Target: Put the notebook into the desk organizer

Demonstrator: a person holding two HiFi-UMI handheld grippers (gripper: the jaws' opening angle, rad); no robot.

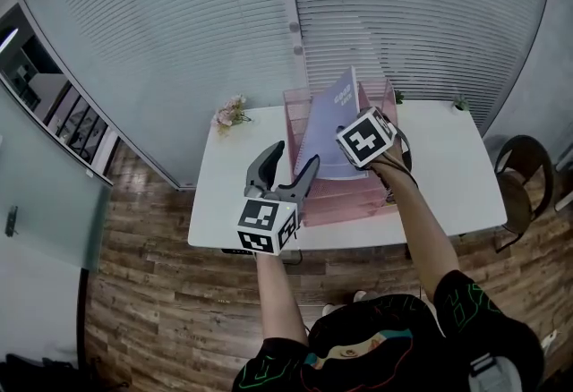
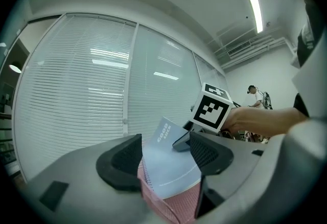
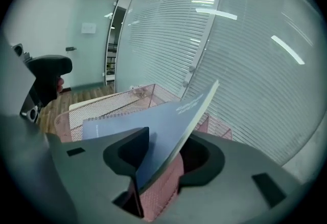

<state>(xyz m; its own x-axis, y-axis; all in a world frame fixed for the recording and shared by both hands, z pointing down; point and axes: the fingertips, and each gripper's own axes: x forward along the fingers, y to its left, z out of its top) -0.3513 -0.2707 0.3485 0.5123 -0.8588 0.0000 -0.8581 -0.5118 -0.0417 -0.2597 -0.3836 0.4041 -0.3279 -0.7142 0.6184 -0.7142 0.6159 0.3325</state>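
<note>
- Nearest the person, over the front edge of the white table (image 1: pixel 448 175), the left gripper (image 1: pixel 295 156) hangs with its jaws wide apart and nothing in them.
- Just beyond, the right gripper (image 3: pixel 166 154) has its jaws parted around the blue notebook (image 1: pixel 331 126). One pad lies against the cover and the other stands off it.
- That notebook stands tilted, its lower part down inside the pink mesh desk organizer (image 1: pixel 345 198).
- Farther back, flowers (image 1: pixel 231 113) sit at the table's far left corner, before a blind-covered glass wall (image 1: pixel 179 14).
</note>
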